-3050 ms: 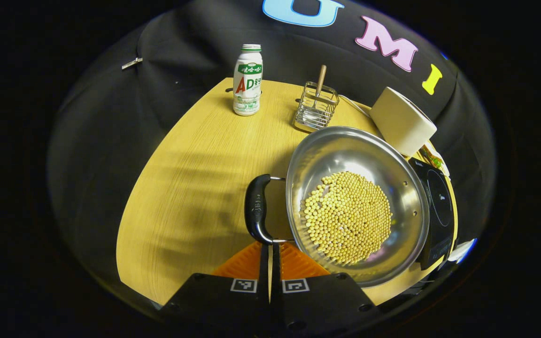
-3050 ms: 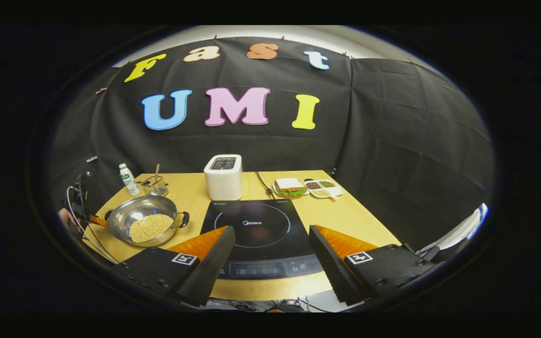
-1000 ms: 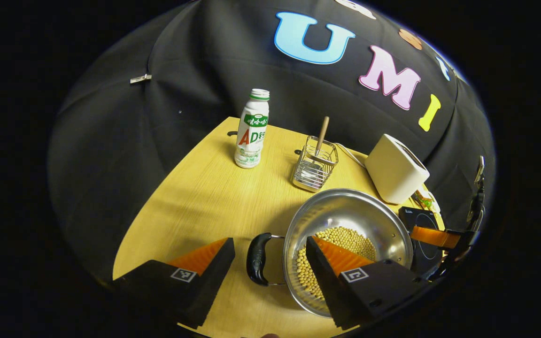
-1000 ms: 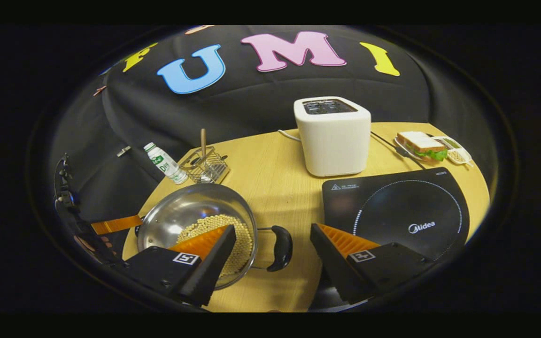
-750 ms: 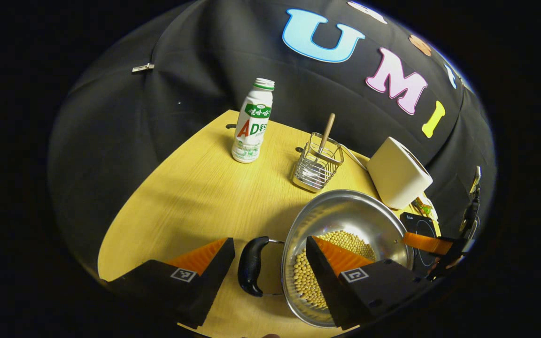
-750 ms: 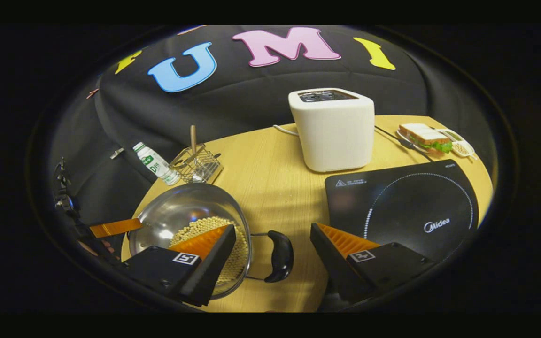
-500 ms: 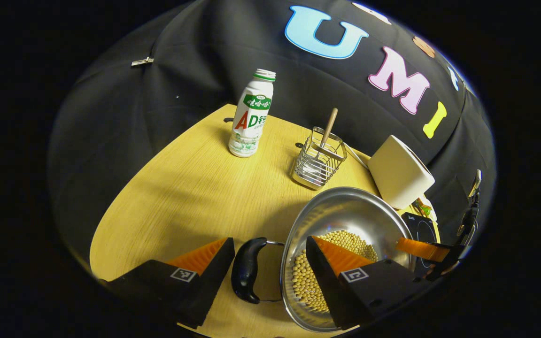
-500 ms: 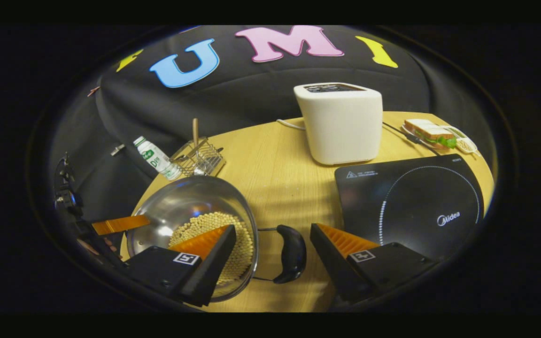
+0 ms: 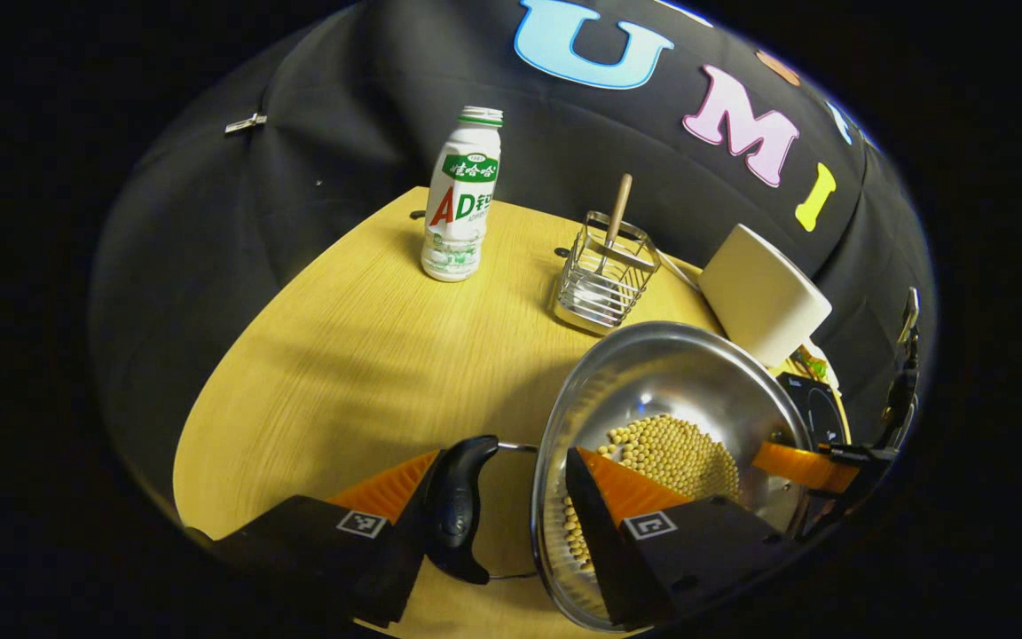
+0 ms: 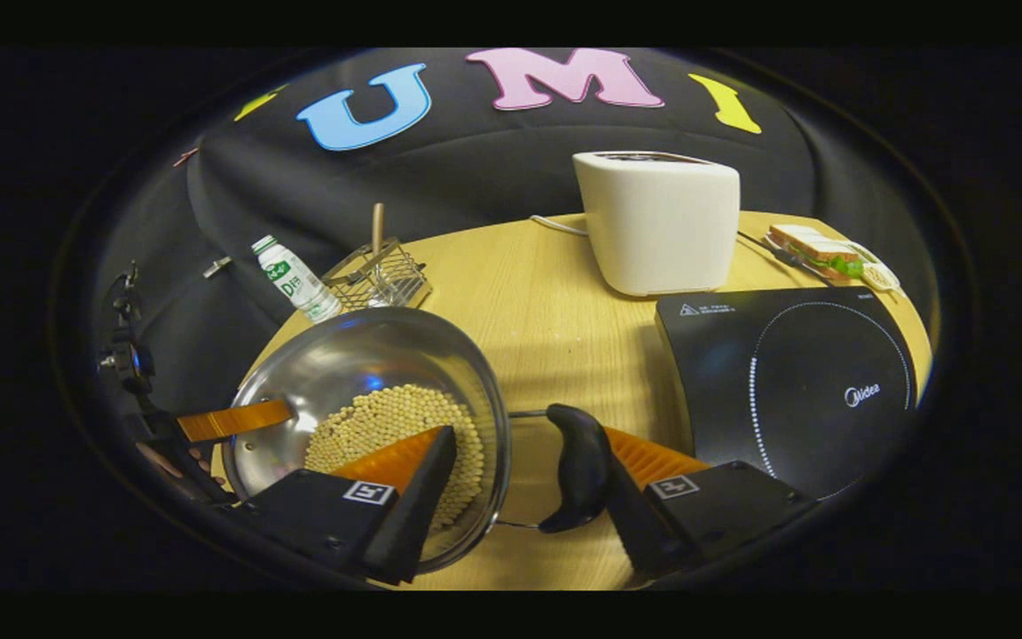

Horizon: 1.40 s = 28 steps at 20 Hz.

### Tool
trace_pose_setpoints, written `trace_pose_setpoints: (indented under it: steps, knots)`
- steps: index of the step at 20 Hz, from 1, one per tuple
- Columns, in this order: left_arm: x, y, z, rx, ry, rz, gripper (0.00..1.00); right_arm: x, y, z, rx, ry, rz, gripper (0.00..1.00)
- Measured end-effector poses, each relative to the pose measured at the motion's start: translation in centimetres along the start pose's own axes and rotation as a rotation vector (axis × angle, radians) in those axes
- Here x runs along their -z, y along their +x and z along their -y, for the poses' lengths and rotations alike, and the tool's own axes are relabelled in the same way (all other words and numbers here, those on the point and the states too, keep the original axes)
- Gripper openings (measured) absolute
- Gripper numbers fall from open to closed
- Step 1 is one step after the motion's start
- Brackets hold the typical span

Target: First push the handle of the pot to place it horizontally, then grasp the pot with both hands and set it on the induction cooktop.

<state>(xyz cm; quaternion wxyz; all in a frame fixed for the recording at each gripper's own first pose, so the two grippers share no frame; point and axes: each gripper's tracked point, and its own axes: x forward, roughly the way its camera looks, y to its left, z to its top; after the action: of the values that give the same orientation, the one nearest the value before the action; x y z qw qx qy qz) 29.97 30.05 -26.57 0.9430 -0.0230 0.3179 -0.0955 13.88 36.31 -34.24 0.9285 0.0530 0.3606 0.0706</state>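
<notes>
A: What is the left gripper view showing?

B: The left claw point(image 9: 498, 519) is standing open astride one side of the pot point(image 9: 653, 382). Its outer finger is lying against the black left handle point(image 9: 458, 510), and the inner finger is reaching over the rim, above the yellow beans point(image 9: 680, 453). The fingers are not yet pressing together on anything. The pot is sitting on the wooden surface point(image 9: 351, 355), in front of a wire basket point(image 9: 601, 275) and a white toaster point(image 9: 764, 293). A milk bottle point(image 9: 459, 209) is standing upright farther back. An orange finger of the other claw is showing at the pot's far rim.

A: And the right gripper view?

B: The right claw point(image 10: 529, 484) is also open, straddling the opposite side. One finger is hanging over the beans inside the rim, and the other is lying against the black right handle point(image 10: 577, 466). Whether that handle is being squeezed, I cannot tell. The pot is resting just beside the induction cooktop point(image 10: 795, 382), not on it. A sandwich point(image 10: 817, 247) is lying at the back, beyond the cooktop.
</notes>
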Motion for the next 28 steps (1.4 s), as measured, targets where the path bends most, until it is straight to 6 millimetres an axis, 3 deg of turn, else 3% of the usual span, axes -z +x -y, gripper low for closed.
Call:
trace_pose_setpoints:
  steps: [3,4,5,7,8,19,22,28]
  knots:
    - [0.4,0.2,-0.6,0.005,-0.046,-0.016,0.71,0.1,0.2,0.2,0.039,-0.047,0.008,0.65]
    - [0.7,0.1,-0.7,0.015,-0.065,-0.013,0.71,0.2,0.1,0.5,0.045,-0.064,0.011,0.73]
    - [0.8,0.1,-0.7,0.023,-0.080,-0.014,0.70,0.4,-0.2,0.2,0.045,-0.054,0.008,0.64]
    - [1.1,-0.2,-0.7,0.040,-0.078,-0.023,0.66,0.4,0.0,0.3,0.043,-0.056,0.001,0.60]
    - [1.2,-0.3,-0.8,0.038,-0.079,-0.026,0.64,0.6,0.3,0.2,0.041,-0.047,-0.003,0.64]
    - [2.0,-1.5,-1.0,-0.005,-0.094,0.004,0.59,0.7,-0.2,-0.2,0.017,-0.077,-0.023,0.52]
    - [2.1,-2.4,-1.0,-0.019,-0.094,0.008,0.58,1.1,-0.7,-0.3,0.003,-0.072,-0.031,0.55]
    - [1.6,-3.9,0.5,-0.020,-0.101,0.034,0.58,-0.8,-2.6,0.2,-0.020,-0.073,0.012,0.55]
